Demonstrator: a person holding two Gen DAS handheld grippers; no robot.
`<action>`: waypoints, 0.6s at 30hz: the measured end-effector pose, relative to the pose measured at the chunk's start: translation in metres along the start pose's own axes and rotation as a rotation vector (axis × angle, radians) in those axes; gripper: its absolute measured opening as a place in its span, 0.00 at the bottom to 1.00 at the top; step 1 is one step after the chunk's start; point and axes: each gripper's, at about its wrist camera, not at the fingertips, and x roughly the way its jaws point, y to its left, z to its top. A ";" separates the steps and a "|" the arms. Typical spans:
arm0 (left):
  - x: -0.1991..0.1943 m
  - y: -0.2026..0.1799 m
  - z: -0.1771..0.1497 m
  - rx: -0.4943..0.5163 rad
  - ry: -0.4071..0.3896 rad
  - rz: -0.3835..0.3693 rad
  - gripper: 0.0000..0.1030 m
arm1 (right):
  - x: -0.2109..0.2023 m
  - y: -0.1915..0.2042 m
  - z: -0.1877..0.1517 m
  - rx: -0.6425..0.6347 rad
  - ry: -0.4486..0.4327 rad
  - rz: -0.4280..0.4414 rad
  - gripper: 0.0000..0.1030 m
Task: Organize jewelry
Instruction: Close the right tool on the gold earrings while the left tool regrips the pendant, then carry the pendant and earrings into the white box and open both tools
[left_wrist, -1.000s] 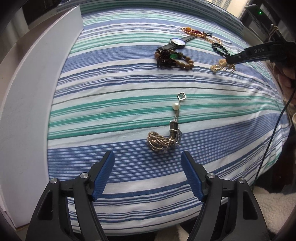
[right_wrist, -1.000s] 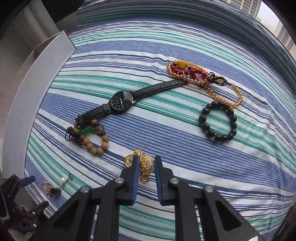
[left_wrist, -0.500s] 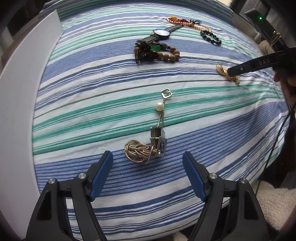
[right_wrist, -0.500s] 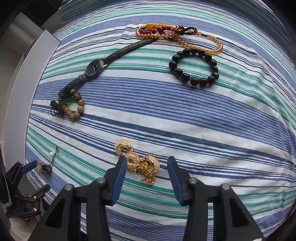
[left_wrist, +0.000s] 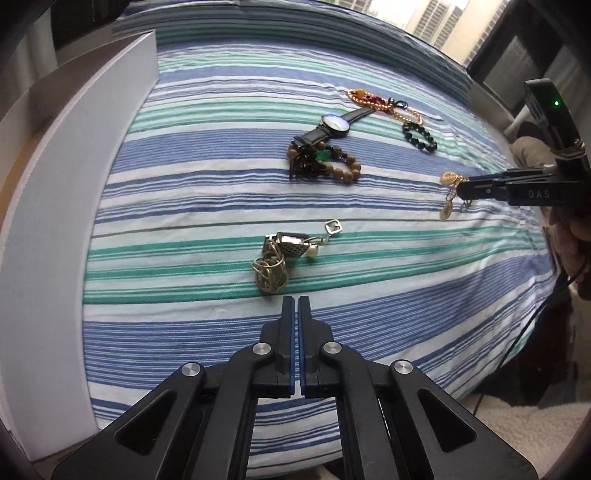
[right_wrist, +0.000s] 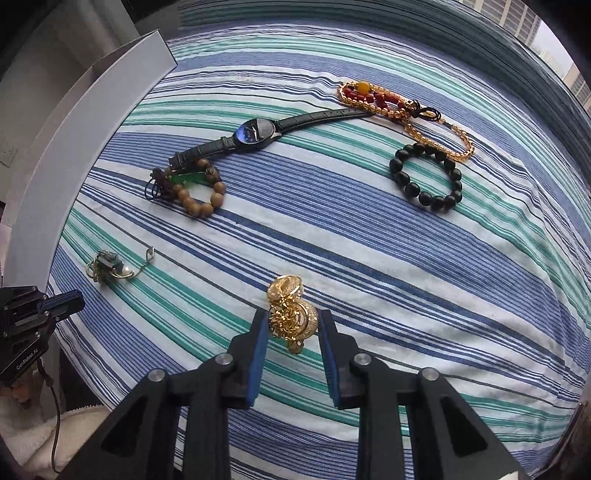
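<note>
Left gripper (left_wrist: 297, 300): its blue-padded fingers are pressed together with nothing between them, tips over the striped cloth just short of the silver cluster.
Right gripper (right_wrist: 291, 321): its two blue pads pinch the gold chain jewelry (right_wrist: 291, 314); in the left wrist view the piece dangles from the tips at 3 o'clock, with gold discs hanging below.
Silver cluster (left_wrist: 284, 258): a knotted metal bundle with a pearl and a small square charm, lying on the cloth at 12 o'clock from the left tips; in the right wrist view it sits at 9 o'clock near the cloth's edge.
Wristwatch (right_wrist: 258, 133): black strap laid out straight, dark face up, at 11 o'clock from the right gripper.
Wooden bead bracelet (right_wrist: 192, 186): brown beads with a green piece and a dark tassel, touching the near end of the watch strap.
Black bead bracelet (right_wrist: 424, 177): a closed ring at 1 o'clock, well apart from the gold piece.
Amber and red beads (right_wrist: 391, 101): strands at the far end of the watch strap, just beyond the black ring.
Striped cloth (right_wrist: 369, 258): blue, teal and white bands under everything.
White box (left_wrist: 74, 206): its pale wall runs along the cloth's 9 o'clock edge.
</note>
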 end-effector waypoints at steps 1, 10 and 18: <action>-0.002 0.000 0.001 0.008 -0.008 0.010 0.00 | -0.009 0.002 0.002 -0.005 -0.014 0.008 0.27; 0.034 -0.014 0.021 0.122 0.049 0.081 0.78 | -0.038 0.026 0.020 -0.019 -0.084 0.076 0.27; 0.046 -0.002 0.027 0.024 0.065 0.032 0.13 | -0.048 0.028 0.014 -0.012 -0.099 0.115 0.27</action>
